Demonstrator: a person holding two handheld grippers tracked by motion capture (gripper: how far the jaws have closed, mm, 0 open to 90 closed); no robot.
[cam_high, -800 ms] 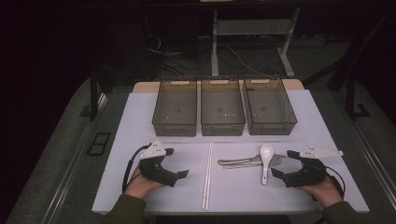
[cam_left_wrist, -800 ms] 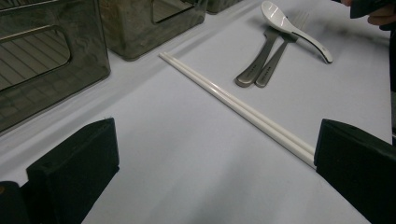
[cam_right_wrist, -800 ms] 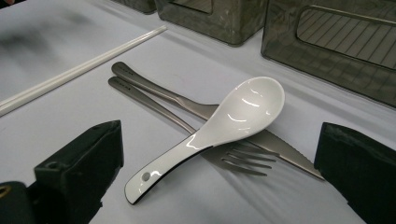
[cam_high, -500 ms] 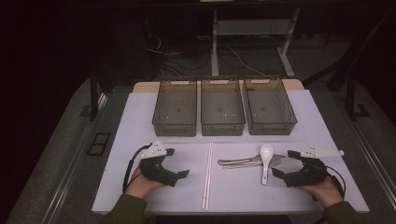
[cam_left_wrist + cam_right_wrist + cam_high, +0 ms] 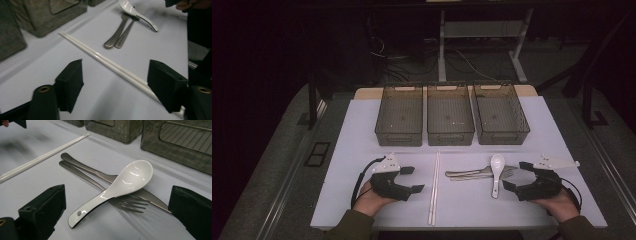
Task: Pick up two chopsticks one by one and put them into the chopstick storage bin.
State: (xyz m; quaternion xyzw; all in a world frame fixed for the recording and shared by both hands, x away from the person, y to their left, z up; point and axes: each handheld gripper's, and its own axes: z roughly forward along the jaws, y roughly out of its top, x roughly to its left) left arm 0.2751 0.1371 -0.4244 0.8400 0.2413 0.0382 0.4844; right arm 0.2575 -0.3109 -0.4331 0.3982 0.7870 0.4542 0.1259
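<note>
Eyeing spoon (image 5: 117, 187) between my right gripper's (image 5: 514, 176) wide-apart jaws: glossy, slippery, breakable; I'd pinch handle mid-length. Left gripper (image 5: 413, 180) gapes empty.

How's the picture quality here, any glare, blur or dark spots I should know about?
High view: room beyond the table is nearly black, the sheet evenly lit. Left gripper view: bins at the top and the near fingers look soft. Right gripper view: bright glints on the white spoon, knife blade sharp, far edge blurred.

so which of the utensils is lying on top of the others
The white ceramic spoon: it rests across the metal fork and knife, which both lie flat on the table.
</note>
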